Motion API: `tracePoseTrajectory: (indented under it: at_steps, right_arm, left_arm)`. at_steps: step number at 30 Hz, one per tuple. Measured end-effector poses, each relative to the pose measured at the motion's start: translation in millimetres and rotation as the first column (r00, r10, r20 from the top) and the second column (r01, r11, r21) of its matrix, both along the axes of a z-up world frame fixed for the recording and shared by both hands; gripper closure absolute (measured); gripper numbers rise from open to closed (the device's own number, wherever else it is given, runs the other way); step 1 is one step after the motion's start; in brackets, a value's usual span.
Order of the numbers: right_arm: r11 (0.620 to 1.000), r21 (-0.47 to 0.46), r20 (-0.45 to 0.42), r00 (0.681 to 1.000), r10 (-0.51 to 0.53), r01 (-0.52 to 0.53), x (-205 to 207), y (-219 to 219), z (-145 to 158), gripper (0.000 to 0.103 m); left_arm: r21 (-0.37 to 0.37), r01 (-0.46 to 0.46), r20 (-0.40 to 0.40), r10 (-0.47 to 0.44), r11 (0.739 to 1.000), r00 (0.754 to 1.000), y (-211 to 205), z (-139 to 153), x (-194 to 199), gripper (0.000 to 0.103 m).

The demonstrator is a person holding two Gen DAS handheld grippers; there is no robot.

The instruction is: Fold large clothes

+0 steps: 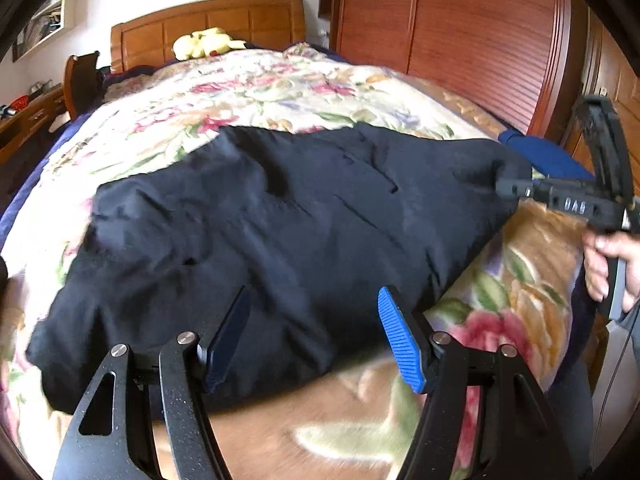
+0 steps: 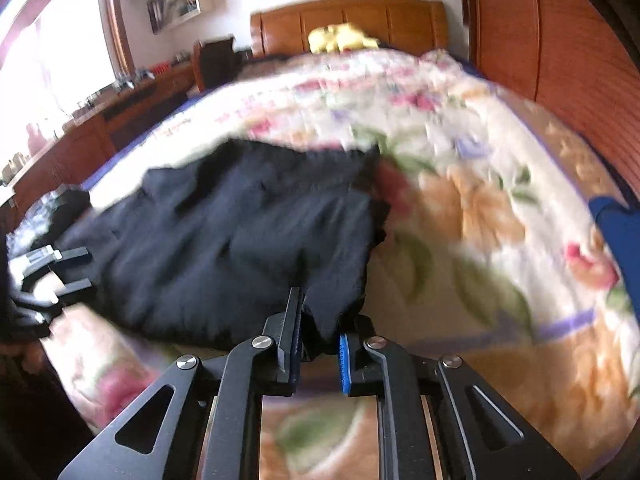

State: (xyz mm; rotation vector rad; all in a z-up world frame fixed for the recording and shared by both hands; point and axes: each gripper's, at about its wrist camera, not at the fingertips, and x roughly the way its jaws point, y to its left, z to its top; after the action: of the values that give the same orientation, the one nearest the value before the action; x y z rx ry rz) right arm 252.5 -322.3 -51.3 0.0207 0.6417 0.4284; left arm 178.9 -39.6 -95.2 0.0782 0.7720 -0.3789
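Note:
A large black garment [image 1: 256,232] lies spread on the floral bedspread [image 1: 280,84]. My left gripper [image 1: 316,332] is open, its fingers hovering over the garment's near edge with nothing between them. My right gripper [image 2: 320,344] is shut on a near corner of the black garment [image 2: 224,240], and cloth bunches between its pads. The right gripper also shows at the right of the left wrist view [image 1: 516,186], at the garment's right corner. The left gripper shows at the left edge of the right wrist view [image 2: 60,272].
The bed has a wooden headboard [image 1: 208,28] with a yellow plush toy [image 1: 204,42] at its foot. A wooden wardrobe [image 1: 460,40] stands along the right side. A blue cloth [image 1: 548,156] lies at the bed's right edge. A desk with small items [image 2: 100,112] stands left.

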Motion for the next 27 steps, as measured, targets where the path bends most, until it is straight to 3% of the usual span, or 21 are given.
tracePoseTrajectory:
  at_steps: [9,18,23,27]
  right_arm:
    - [0.994,-0.041,0.147,0.983,0.111,-0.106,-24,58,57,0.089]
    - [0.953,-0.114,0.225,0.928,0.298,-0.279,-45,164,88,0.091]
    - [0.906,-0.103,0.218,0.880,0.422,-0.410,-48,230,94,0.091]
    - [0.871,-0.045,0.097,0.866,0.491,-0.489,-43,269,81,0.087]
  left_arm:
    - [-0.047,-0.096,0.068,0.099,0.994,0.993,72,20,-27,0.035]
    - [-0.109,-0.197,0.103,0.208,0.974,0.973,131,30,-48,0.035]
    - [-0.131,-0.244,0.111,0.259,0.961,0.960,153,33,-56,0.035]
    - [-0.155,-0.264,0.114,0.283,0.952,0.952,165,33,-60,0.035]
